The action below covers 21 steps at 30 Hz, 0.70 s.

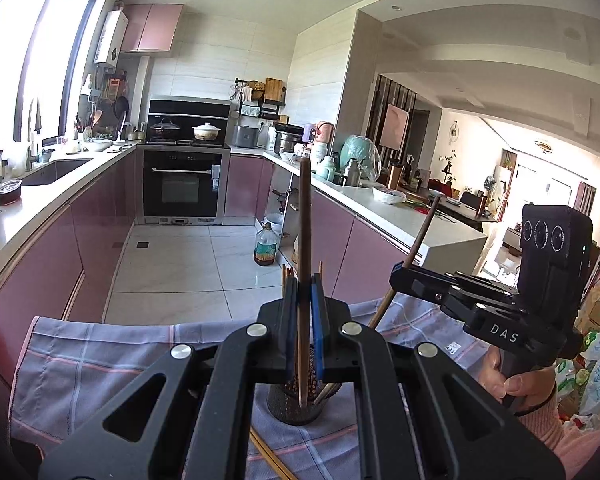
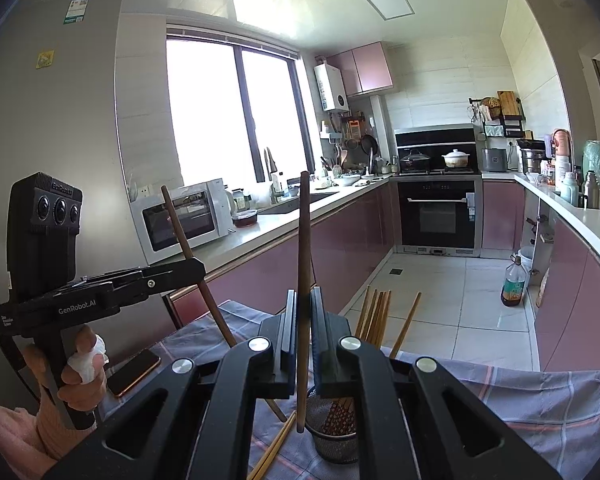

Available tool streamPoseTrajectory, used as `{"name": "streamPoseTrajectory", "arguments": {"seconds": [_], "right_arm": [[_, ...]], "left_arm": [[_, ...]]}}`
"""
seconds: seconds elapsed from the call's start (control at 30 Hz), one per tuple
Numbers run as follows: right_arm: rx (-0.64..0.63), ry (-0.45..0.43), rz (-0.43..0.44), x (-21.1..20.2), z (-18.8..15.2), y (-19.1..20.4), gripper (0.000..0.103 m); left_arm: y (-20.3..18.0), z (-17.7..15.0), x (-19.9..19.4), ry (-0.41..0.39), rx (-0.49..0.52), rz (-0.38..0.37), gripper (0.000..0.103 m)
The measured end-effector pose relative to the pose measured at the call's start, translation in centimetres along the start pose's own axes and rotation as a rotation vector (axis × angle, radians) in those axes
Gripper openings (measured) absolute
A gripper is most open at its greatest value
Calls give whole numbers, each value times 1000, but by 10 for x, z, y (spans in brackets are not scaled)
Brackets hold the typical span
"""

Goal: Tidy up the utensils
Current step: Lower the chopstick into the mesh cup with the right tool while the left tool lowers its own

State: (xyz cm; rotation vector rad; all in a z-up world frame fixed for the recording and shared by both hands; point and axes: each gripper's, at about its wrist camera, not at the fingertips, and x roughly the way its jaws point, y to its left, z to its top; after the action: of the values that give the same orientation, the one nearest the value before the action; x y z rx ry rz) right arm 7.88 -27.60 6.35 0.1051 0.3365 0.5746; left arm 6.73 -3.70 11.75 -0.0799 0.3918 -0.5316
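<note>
The left gripper (image 1: 304,292) is clamped on a dark brown chopstick (image 1: 303,240), which stands almost upright between its blue pads and reaches well above the fingertips. The stick's lower tip hangs over the mouth of a black mesh utensil holder (image 1: 294,410) sitting on a checked grey cloth (image 1: 100,360).

The right gripper (image 2: 303,300) likewise grips a dark chopstick of its own (image 2: 303,248), held upright (leaning a touch to one side); its lower tip hangs just beside the mesh holder's rim (image 2: 332,446), on the left in the right wrist view, above the cloth.

Several lighter bamboo chopsticks (image 2: 374,314) already stand in the holder, fanning out behind the right gripper's fingers. Two more light chopsticks (image 2: 274,446) lie flat on the cloth beside the holder's base. A phone (image 2: 134,372) rests on the cloth near the person's left hand (image 2: 82,376).
</note>
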Motion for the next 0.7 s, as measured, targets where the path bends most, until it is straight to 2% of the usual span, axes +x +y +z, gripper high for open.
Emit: {"name": "streamPoseTrajectory", "arguments": {"seconds": [0.33,0.7], "right_arm": [[22,-22,-21,-1,1,-10,5],[41,20,-58,22,-4,-17,5]], "left_arm": [[-15,15,18,-2,19,13,7],[-22,12,54,59,19,12,7]]}}
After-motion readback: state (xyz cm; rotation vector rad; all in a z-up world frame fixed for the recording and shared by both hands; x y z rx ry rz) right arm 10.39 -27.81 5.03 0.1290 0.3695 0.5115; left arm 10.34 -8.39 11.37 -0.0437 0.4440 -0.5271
